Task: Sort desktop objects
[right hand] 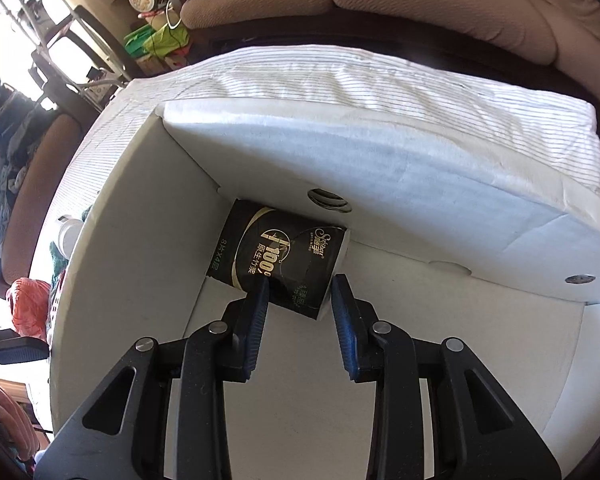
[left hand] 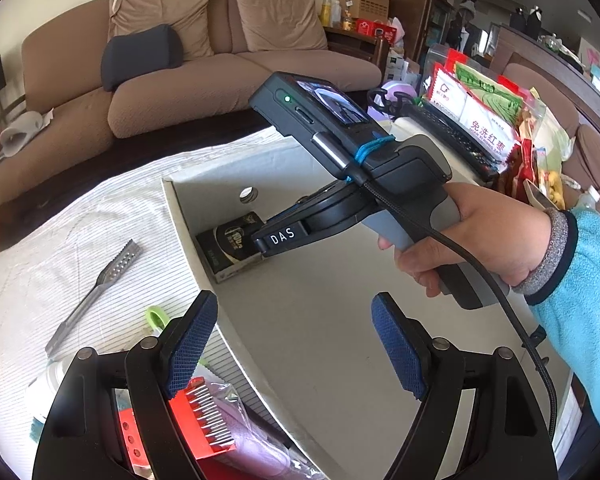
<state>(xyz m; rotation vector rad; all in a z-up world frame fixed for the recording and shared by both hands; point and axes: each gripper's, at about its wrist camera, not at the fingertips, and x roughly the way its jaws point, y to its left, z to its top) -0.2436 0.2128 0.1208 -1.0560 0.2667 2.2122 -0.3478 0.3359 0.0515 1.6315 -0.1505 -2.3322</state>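
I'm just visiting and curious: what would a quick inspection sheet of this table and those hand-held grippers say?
Surface: striped white cloth over the table.
Job's things: black tissue pack in a corner of the white box; metal tool on the cloth.
Clutter: red comb-like item, snack packets.
Grippers: left hand-held gripper open, empty; right hand-held gripper above the pack, jaws apart.
Cables: black cable from the right unit.
Surroundings: brown sofa, crowded shelves.

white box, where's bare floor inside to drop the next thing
The white box floor is bare beside and in front of the black tissue pack, which fills the far corner. Outside the box's left wall, the red comb and packets crowd the cloth.
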